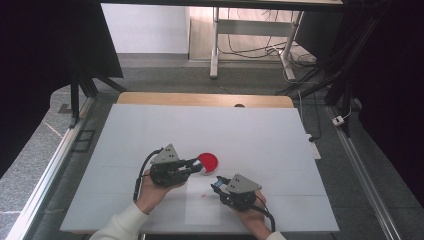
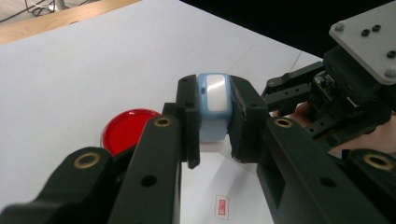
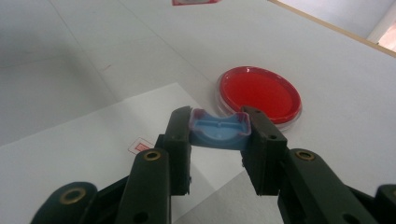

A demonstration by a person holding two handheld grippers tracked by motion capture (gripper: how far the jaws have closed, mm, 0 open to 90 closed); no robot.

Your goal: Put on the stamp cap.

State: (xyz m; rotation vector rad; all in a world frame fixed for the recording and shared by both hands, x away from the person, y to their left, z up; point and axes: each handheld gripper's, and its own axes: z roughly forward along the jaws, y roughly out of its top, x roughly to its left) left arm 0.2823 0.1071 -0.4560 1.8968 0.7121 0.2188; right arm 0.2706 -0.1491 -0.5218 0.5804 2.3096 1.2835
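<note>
My left gripper (image 1: pixel 196 167) (image 2: pixel 215 95) is shut on a small light-blue container (image 2: pixel 213 122) with a pale glossy top, held above the white table. Just behind and left of it lies a round red dish (image 2: pixel 125 130) (image 1: pixel 208 160) (image 3: pixel 259 92). My right gripper (image 1: pixel 218 183) (image 3: pixel 218 122) is shut on a light-blue cap (image 3: pixel 218 132) with pinkish edges, its hollow side facing the camera. In the left gripper view the right gripper (image 2: pixel 299 88) sits close at the right, aimed toward the container. The two grippers are a short gap apart.
A sheet of white paper (image 1: pixel 202 207) with a small red mark (image 1: pixel 203 195) (image 2: pixel 222 206) (image 3: pixel 141 146) lies under the grippers. The white table cover (image 1: pixel 150 130) ends at a wooden strip (image 1: pixel 200 99) at the far side. Metal rails run along both sides.
</note>
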